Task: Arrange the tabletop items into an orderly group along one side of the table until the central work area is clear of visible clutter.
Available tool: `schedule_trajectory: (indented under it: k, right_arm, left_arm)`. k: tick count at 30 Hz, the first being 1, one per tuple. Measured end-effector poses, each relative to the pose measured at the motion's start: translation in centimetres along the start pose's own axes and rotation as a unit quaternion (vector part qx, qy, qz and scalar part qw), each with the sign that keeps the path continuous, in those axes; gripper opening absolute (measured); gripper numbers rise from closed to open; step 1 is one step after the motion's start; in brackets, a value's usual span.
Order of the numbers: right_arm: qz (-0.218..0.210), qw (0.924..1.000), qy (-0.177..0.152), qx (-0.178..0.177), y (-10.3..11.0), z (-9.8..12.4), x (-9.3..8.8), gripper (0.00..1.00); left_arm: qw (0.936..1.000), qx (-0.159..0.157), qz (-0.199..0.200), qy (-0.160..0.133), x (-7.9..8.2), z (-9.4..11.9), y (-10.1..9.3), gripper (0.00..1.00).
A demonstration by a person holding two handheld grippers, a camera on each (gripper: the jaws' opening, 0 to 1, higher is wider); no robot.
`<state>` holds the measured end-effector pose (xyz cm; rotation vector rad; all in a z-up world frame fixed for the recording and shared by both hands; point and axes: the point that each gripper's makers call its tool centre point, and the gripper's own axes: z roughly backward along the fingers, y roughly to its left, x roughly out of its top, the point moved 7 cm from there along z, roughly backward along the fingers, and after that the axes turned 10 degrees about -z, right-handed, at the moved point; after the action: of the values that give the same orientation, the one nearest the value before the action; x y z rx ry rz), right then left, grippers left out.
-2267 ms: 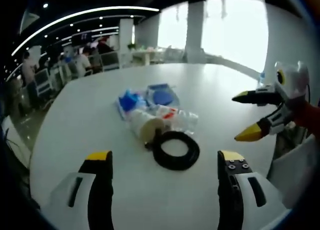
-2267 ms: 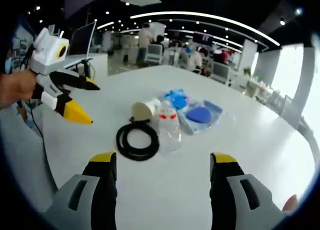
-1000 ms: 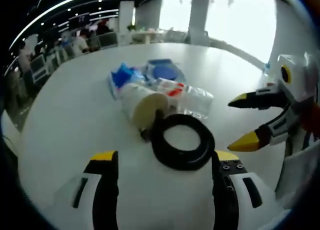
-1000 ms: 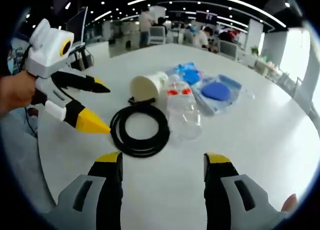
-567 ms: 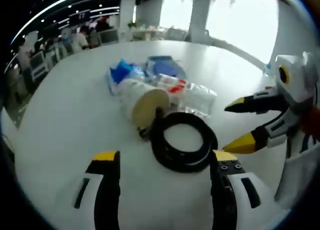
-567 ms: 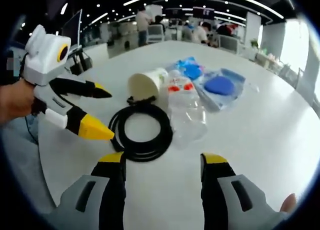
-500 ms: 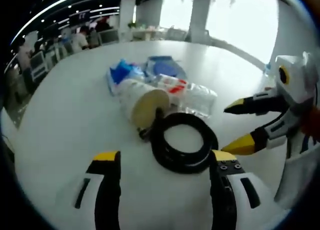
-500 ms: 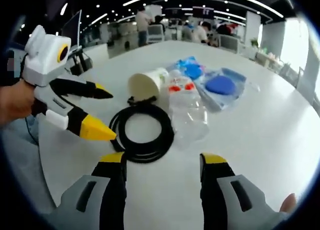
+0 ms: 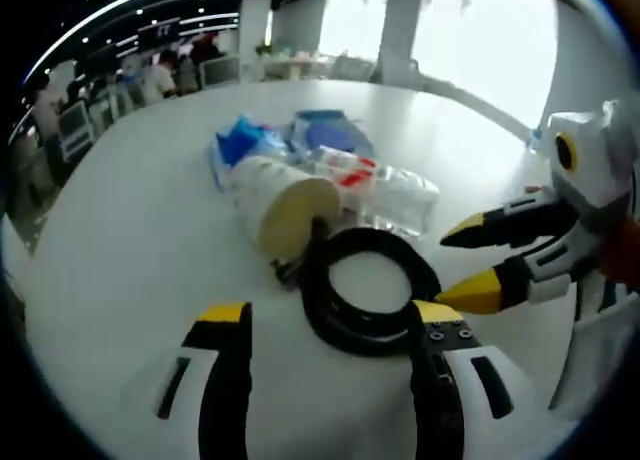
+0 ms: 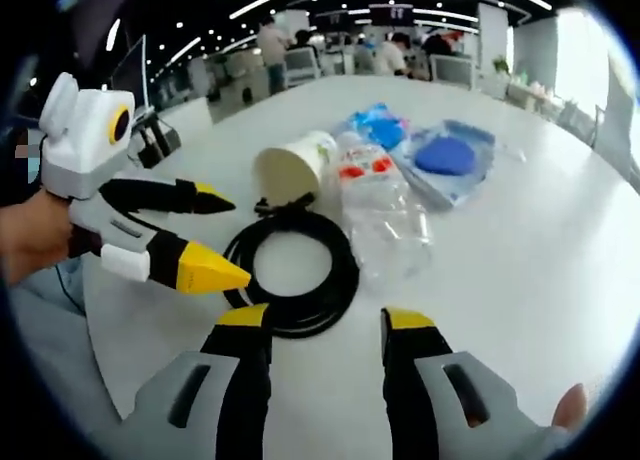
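A black cable coil [image 9: 375, 240] lies flat on the white table [image 9: 120, 230], just ahead of my open left gripper [image 9: 330, 318]. Behind it a paper cup [image 9: 280, 200] lies on its side against two clear plastic bottles [image 9: 390, 192] and blue packets [image 9: 330, 135]. My right gripper [image 9: 450, 267] comes in from the right, open, its tips at the coil's edge. In the right gripper view the coil [image 10: 346, 270] sits just beyond my open right gripper [image 10: 325, 322]. The left gripper [image 10: 238, 238] stands open at its left rim, with the cup [image 10: 290, 168], bottles [image 10: 385, 205] and blue packets [image 10: 445, 155] behind.
The table [image 10: 520, 260] is bare on both sides of the pile. A hand [image 10: 30, 230] holds the left gripper. Chairs, desks and seated people [image 9: 150, 80] stand beyond the far edge, and bright windows [image 9: 480, 40] are at the back.
Both cameras have come closer to the pile, so the coil now sits right in front of each pair of jaws. The right gripper's jaws have narrowed a little.
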<state>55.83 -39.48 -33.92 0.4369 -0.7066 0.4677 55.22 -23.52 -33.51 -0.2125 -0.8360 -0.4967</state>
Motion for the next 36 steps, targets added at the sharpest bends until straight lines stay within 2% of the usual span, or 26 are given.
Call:
schedule_trajectory:
  k: [16, 27, 36]
  right_arm:
    - [-0.039, 0.9992, -0.001, 0.006, 0.4, -1.1, 0.1, 0.38]
    - [-0.054, 0.9985, -0.008, 0.007, 0.4, -1.6, 0.4, 0.37]
    - [-0.046, 0.9989, -0.009, -0.005, 0.4, -1.8, 0.5, 0.32]
  left_arm:
    - [0.9998, -0.019, 0.007, 0.000, 0.0, -0.6, -0.4, 0.41]
    - [0.9996, -0.018, 0.018, 0.008, -0.4, -1.2, -0.5, 0.40]
    - [0.9994, -0.016, 0.029, 0.003, -0.2, -1.4, -0.6, 0.36]
